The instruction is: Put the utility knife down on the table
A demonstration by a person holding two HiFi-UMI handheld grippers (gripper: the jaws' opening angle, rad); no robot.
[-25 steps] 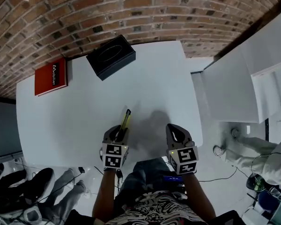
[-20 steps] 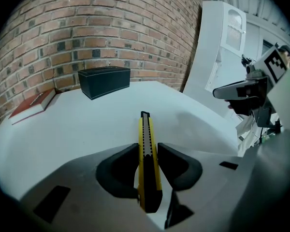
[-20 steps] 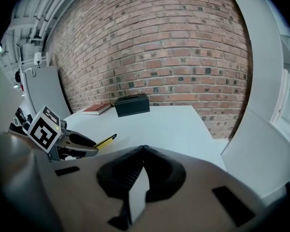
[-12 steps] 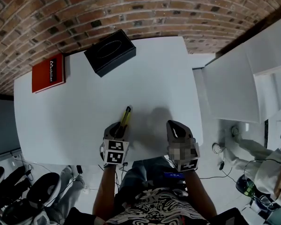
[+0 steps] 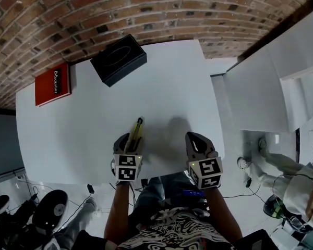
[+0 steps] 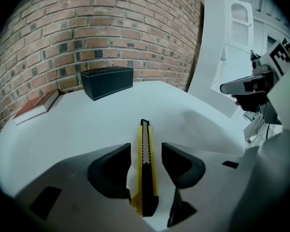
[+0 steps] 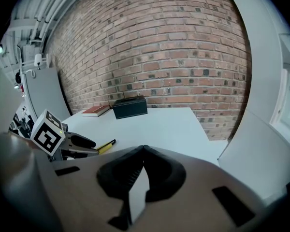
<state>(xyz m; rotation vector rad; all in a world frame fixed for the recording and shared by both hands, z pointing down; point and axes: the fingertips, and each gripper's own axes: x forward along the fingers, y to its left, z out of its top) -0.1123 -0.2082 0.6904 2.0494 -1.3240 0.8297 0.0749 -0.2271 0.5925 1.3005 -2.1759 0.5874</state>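
Observation:
A yellow and black utility knife [image 6: 145, 144] lies lengthwise between the jaws of my left gripper [image 6: 146, 148], its tip pointing away over the white table [image 5: 78, 129]. The jaws stand open, with a narrow gap showing on each side of the knife. In the head view the knife [image 5: 137, 129] pokes out ahead of the left gripper [image 5: 129, 142] near the table's front edge. My right gripper [image 5: 194, 139] hovers to its right, shut and empty, its jaw tips touching [image 7: 144, 149]. The right gripper view also catches the knife [image 7: 105, 145] beside the left gripper [image 7: 70, 141].
A black box [image 5: 118, 59] sits at the table's far side, with a red book [image 5: 53, 83] at the far left. A brick wall [image 5: 146, 9] runs behind the table. White panels [image 5: 255, 92] stand off the table's right edge. The person's legs are below the front edge.
The head view has drifted slightly. The knife stays between the left gripper's jaws, pointing away, and the jaws look a little wider apart. The right gripper has barely moved.

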